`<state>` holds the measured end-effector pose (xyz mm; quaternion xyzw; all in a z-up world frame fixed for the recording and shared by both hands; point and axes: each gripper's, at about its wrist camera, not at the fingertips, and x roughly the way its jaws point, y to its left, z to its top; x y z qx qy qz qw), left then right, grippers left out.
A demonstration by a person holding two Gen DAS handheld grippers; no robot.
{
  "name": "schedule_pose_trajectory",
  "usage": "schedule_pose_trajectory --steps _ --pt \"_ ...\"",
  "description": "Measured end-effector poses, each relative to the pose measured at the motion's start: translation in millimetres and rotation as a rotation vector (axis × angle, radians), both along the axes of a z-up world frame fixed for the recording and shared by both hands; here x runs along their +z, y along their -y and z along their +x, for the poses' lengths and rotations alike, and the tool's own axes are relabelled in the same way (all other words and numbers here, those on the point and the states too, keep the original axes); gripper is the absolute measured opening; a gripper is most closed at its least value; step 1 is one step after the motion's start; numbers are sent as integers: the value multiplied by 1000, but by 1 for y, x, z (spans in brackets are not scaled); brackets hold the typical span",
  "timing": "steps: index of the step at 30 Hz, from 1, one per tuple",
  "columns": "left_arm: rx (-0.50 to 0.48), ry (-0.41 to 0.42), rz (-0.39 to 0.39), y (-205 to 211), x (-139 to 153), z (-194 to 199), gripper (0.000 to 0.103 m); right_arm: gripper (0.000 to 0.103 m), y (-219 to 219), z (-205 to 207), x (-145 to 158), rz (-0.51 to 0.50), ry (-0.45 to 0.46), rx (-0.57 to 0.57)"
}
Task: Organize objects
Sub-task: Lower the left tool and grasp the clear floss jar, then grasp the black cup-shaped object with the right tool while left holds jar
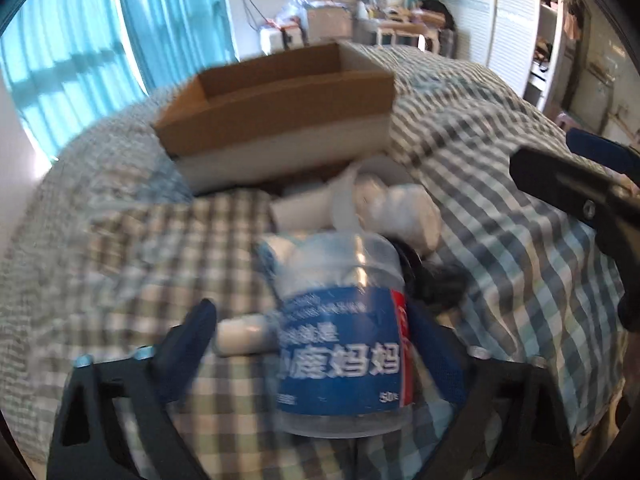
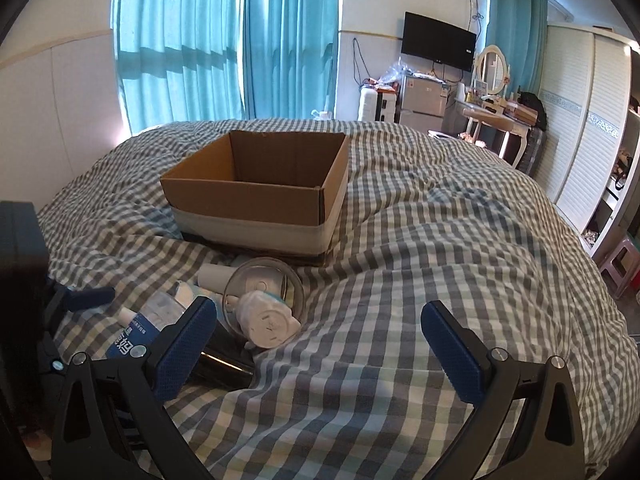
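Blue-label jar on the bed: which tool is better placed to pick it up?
Left. The left tool has the blue-label jar between its open fingers, though not visibly pressed. The right tool is open over bare checked bedding, with the jar off to its left.

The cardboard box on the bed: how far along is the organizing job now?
Done: nothing visible; the cardboard box shows no items inside. In hand: the left gripper straddles the blue-labelled clear jar, grip unclear. Left: that jar, the white round item, the clear lid and a white tube lie on the checked blanket. The right gripper is open, empty.
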<state>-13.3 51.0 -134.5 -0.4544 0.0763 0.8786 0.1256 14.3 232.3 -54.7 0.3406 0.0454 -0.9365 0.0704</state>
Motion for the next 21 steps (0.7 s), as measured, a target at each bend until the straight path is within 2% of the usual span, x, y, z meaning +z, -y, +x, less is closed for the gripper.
schedule_pose_trajectory --steps 1,2,6,9,13,21 --pt "-23 18 41 0 -2 0 63 103 -1 -1 -2 0 3 -2" --pt "-34 29 66 0 -2 0 63 103 -1 -2 -3 1 4 -4" --pt "-9 1 41 5 11 5 63 103 -2 -3 -5 2 9 -9" --pt "31 -53 64 22 33 9 63 103 0 -2 -5 10 14 -2" --pt "84 -125 34 42 53 11 63 103 12 -4 -10 27 38 21" --pt "152 -132 15 68 53 3 63 101 55 -12 -40 77 134 115"
